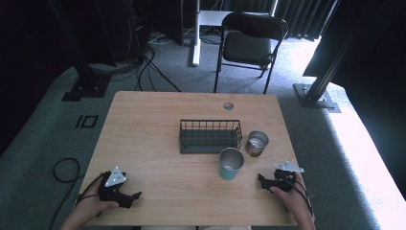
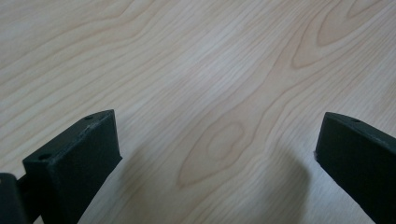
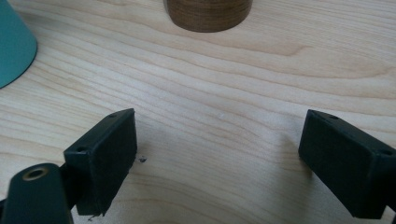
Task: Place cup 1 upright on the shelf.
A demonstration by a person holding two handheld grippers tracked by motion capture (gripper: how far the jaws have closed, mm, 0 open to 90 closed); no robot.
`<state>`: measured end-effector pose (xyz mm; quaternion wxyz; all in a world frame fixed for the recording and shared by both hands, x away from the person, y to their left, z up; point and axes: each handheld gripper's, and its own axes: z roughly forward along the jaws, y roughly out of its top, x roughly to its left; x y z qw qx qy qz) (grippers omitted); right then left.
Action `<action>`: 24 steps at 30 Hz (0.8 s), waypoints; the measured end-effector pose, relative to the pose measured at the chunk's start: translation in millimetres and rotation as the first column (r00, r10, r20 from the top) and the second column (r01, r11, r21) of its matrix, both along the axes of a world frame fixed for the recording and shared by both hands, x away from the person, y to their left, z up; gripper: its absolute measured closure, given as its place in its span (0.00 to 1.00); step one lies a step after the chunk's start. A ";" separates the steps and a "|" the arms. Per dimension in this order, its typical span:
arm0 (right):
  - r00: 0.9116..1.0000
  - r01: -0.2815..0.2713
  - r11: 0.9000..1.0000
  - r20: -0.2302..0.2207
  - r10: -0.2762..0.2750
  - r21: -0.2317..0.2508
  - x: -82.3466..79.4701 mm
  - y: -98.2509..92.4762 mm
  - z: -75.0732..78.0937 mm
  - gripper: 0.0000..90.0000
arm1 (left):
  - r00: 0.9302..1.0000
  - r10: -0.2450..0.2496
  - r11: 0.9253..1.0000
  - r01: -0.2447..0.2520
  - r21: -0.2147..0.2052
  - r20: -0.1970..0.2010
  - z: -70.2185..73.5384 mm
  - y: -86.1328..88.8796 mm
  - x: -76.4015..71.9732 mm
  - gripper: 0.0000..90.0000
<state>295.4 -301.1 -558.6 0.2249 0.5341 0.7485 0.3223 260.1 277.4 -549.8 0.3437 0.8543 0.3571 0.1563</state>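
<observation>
Below, a wooden table (image 1: 158, 143) on grey carpet (image 1: 57, 134).

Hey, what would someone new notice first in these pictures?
Mid-table stands a black wire basket, with a teal cup and a brown metal-rimmed cup just right of it. Near the front edge, the left gripper and right gripper rest open, holding nothing.

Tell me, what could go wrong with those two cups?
The teal cup and the brown cup stand close together, so the open right gripper reaching for one could bump the other over. The rack sits just behind them, so a pushed cup might knock into it. The left gripper is open and far off, too far to steady anything.
</observation>
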 end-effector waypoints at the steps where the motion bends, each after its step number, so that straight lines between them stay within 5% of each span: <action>1: 1.000 0.000 1.000 0.000 0.000 0.000 0.0 0.0 0.0 0.12 | 1.000 0.000 1.000 0.000 -0.003 0.001 0.4 -1.6 0.7 0.01; 24: 1.000 0.000 1.000 0.000 0.000 0.000 0.0 0.0 0.0 0.12 | 0.993 -0.110 0.993 0.112 -0.046 0.046 13.8 -38.4 10.6 0.01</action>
